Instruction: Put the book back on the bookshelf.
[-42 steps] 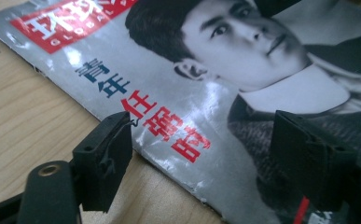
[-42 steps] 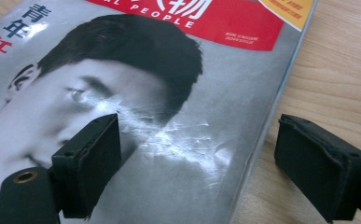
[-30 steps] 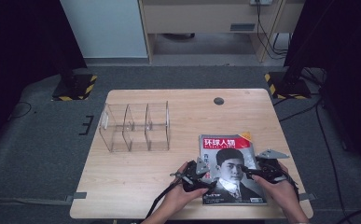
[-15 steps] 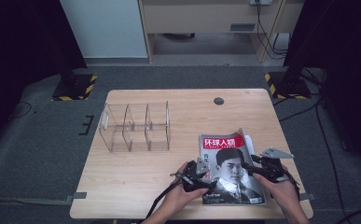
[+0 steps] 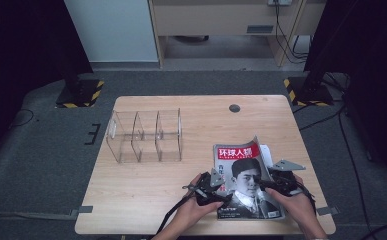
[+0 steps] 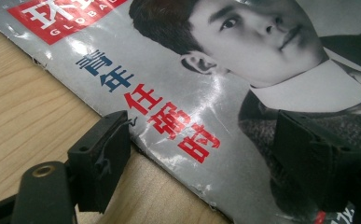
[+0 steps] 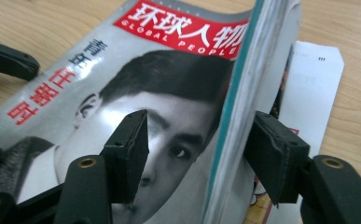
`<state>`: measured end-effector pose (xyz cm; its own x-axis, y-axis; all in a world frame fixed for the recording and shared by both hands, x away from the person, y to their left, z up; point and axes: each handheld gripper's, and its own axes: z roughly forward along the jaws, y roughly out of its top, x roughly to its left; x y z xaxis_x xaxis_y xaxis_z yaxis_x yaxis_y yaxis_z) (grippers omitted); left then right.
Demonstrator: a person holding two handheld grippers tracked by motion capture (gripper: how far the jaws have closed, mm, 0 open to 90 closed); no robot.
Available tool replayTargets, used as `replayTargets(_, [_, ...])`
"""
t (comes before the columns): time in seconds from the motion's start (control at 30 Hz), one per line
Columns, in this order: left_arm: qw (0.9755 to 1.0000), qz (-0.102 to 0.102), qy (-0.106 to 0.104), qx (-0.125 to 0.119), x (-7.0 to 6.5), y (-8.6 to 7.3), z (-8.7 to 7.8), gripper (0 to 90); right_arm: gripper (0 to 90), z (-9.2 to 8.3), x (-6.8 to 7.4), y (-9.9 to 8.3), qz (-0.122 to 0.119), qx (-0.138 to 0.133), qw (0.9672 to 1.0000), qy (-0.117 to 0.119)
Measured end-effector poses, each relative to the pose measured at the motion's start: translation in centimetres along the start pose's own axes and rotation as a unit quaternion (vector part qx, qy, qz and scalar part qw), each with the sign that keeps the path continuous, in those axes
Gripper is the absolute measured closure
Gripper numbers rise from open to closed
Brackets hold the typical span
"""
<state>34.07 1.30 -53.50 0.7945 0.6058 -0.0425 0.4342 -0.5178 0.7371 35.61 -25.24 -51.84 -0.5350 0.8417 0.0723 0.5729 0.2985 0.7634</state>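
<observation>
I held the magazine (image 5: 246, 182) at the table's (image 5: 146, 200) near right, left gripper (image 6: 192, 154) open across its left edge, right gripper (image 7: 197, 158), just reopening, straddling its lifted right edge ungripped.

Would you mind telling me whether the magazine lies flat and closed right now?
Not flat: the magazine has its right edge lifted off the table, pages curling up between the right gripper fingers.

Wooden table (image 5: 146, 185): magazine (image 5: 243, 165), clear organizer (image 5: 143, 136), paper (image 5: 267, 151).
</observation>
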Motion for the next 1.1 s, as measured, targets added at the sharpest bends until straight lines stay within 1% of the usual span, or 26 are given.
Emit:
replayTargets(0.07, [1.0,0.0,0.0,0.0,-0.01,0.0,0.0,18.4,38.3,0.14,-0.04,0.02,0.003,0.0,1.0,-0.001])
replayTargets(0.17, [1.0,0.0,0.0,0.0,-0.01,0.0,0.01,18.4,34.2,0.43,-0.36,0.1,0.014,0.009,0.9999,0.0])
replayTargets(0.2, [1.0,0.0,0.0,0.0,0.0,0.0,0.01,18.4,33.9,0.55,-0.47,0.12,0.019,0.014,0.9997,-0.001])
replayTargets(0.23, [1.0,0.0,0.0,0.0,0.0,0.0,0.01,18.4,34.0,0.8,-0.8,0.15,0.028,0.014,0.9995,0.002])
replayTargets(0.27, [1.0,0.0,0.0,0.0,0.0,0.0,0.0,18.4,33.9,0.83,-0.8,0.2,0.033,0.016,0.9993,0.004])
replayTargets(0.33, [1.0,0.0,0.0,0.0,0.0,0.0,0.0,18.4,34.0,0.86,-0.75,0.25,0.033,0.017,0.9993,0.003])
replayTargets(0.4, [1.0,0.0,0.0,0.0,-0.01,0.0,0.01,18.4,34.2,0.94,-0.57,0.3,0.024,0.018,0.9995,-0.004])
replayTargets(0.43, [1.0,0.0,0.0,0.0,-0.01,0.0,0.0,18.4,38.0,0.94,-0.5,0.26,0.019,0.02,0.9996,-0.01])
replayTargets(0.47, [1.0,0.0,0.0,0.0,-0.01,0.0,0.0,18.4,38.0,0.94,-0.5,0.26,0.019,0.02,0.9996,-0.01])
replayTargets(0.5, [1.0,0.0,0.0,0.0,-0.01,0.0,0.0,18.4,40.7,0.93,-0.51,0.23,0.017,0.021,0.9996,-0.013])
replayTargets(0.57, [1.0,-0.001,0.0,0.0,-0.01,0.0,0.01,18.4,47.7,0.83,-0.61,0.16,0.008,0.019,0.9995,-0.022])
replayTargets(0.6, [1.0,-0.001,0.001,0.0,-0.02,0.01,0.01,18.4,55.0,0.63,-0.74,0.14,0.005,0.02,0.9995,-0.024])
replayTargets(0.63, [1.0,-0.001,0.001,0.0,-0.02,0.01,0.01,18.4,55.0,0.63,-0.74,0.14,0.005,0.02,0.9995,-0.024])
replayTargets(0.67, [1.0,-0.001,0.001,-0.001,-0.02,0.01,0.02,18.4,58.8,0.43,-0.84,0.2,0.008,0.013,0.9996,-0.025])
replayTargets(0.7, [1.0,-0.001,0.001,-0.001,-0.02,0.01,0.02,18.3,59.0,0.36,-0.81,0.24,0.012,0.015,0.9996,-0.021])
replayTargets(0.77, [1.0,-0.001,0.001,-0.001,-0.02,0.01,0.02,18.3,58.8,0.37,-0.81,0.24,0.011,0.014,0.9997,-0.017])
replayTargets(0.8, [1.0,-0.001,0.001,0.0,-0.02,0.01,0.02,18.4,56.1,0.58,-0.62,0.22,0.011,0.016,0.9997,-0.013])
replayTargets(0.83, [1.0,-0.001,0.001,0.0,-0.02,0.01,0.02,18.3,56.1,0.58,-0.62,0.22,0.011,0.016,0.9997,-0.013])
replayTargets(0.87, [1.0,-0.002,0.001,-0.001,-0.03,0.02,0.03,18.3,54.3,0.68,-0.48,0.23,0.011,0.021,0.9997,-0.008])
replayTargets(0.9, [1.0,-0.003,0.001,0.0,-0.04,0.03,0.04,18.2,54.8,0.79,-0.26,0.27,0.009,0.024,0.9996,-0.01])
replayTargets(0.93, [1.0,-0.003,0.002,0.0,-0.04,0.03,0.05,18.1,57.1,0.81,-0.2,0.31,0.003,0.026,0.9995,-0.015])
replayTargets(0.97, [1.0,-0.004,0.002,0.0,-0.04,0.04,0.05,17.9,63.0,0.77,-0.27,0.27,-0.005,0.027,0.9994,-0.02])
replayTargets(1.07, [1.0,-0.008,0.006,0.002,-0.05,0.07,0.09,16.5,68.4,0.68,-0.46,0.21,-0.001,0.024,0.9995,-0.02])
replayTargets(1.1, [1.0,-0.008,0.006,0.002,-0.05,0.07,0.09,15.6,68.4,0.68,-0.46,0.21,-0.001,0.024,0.9995,-0.02])
